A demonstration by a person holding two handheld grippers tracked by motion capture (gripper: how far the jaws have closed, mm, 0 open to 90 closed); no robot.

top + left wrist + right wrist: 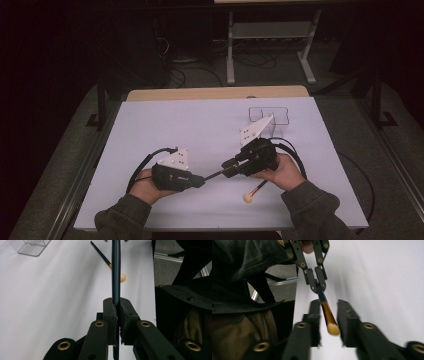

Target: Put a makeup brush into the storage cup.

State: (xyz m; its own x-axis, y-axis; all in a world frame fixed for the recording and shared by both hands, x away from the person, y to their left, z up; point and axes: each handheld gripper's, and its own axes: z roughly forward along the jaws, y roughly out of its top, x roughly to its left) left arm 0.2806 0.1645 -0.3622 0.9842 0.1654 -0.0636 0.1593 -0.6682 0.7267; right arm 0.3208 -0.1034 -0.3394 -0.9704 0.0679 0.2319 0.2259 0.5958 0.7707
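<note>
Two brushes are here: one (116,270) is clamped in the left tool (116,312), its tip between the right tool's (329,322) parted jaws; another (254,191) lies on the counter (165,125) at five o'clock. Next, the right tool must close on the tip.

A thin makeup brush (325,310) with a dark blue handle, a copper-coloured collar and a short tan tuft is held level above the counter, in the near middle of the scene. Its handle end is pinched between the jaws of the left gripper (117,311), and its tuft points right, lying between the parted jaws of the right gripper (329,315). A second brush (254,191) of the same kind lies flat on the counter just near of it, to the right, tuft toward the near edge.
</note>
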